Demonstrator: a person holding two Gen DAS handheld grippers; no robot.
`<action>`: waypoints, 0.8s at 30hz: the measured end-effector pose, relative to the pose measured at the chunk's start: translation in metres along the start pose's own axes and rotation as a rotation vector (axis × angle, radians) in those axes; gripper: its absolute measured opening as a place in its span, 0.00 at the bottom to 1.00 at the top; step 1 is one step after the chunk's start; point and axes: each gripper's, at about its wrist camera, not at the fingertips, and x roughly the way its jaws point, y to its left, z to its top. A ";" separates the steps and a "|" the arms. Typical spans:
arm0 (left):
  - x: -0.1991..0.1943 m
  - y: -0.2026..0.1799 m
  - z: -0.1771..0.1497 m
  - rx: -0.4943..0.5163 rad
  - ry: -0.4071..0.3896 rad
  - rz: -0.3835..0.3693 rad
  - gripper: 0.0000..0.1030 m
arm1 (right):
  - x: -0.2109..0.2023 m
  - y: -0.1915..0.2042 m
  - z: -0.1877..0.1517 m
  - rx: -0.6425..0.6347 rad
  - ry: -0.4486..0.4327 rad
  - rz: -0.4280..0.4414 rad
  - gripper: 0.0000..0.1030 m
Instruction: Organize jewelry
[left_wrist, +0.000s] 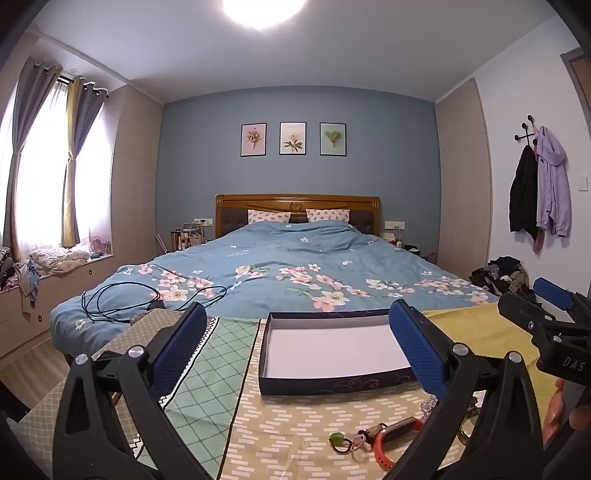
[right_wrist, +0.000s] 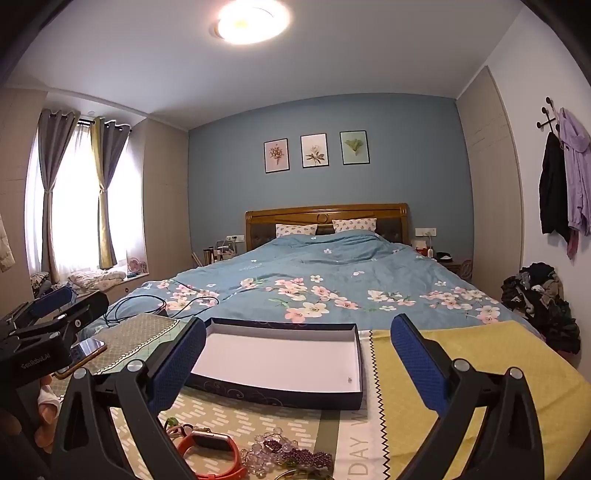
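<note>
An empty dark blue box with a white inside lies on the patterned tablecloth. In front of it lies jewelry: a green bead ring on a cord, an orange watch, and clear and purple bead bracelets. My left gripper is open and empty, above the cloth, just before the box. My right gripper is open and empty, likewise facing the box. Each gripper shows at the edge of the other's view.
A phone lies on the table at the left. Beyond the table stands a bed with a blue floral duvet and a black cable on it. A clothes pile sits at the right wall.
</note>
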 end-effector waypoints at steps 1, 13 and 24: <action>0.001 0.000 0.000 0.008 0.017 0.003 0.95 | 0.000 -0.002 0.000 0.002 0.002 0.001 0.94; -0.003 0.000 0.002 0.004 -0.017 0.011 0.95 | -0.004 0.003 0.001 -0.007 -0.038 0.010 0.94; -0.010 -0.003 0.002 0.004 -0.044 0.010 0.95 | -0.010 -0.002 0.002 -0.005 -0.050 0.016 0.94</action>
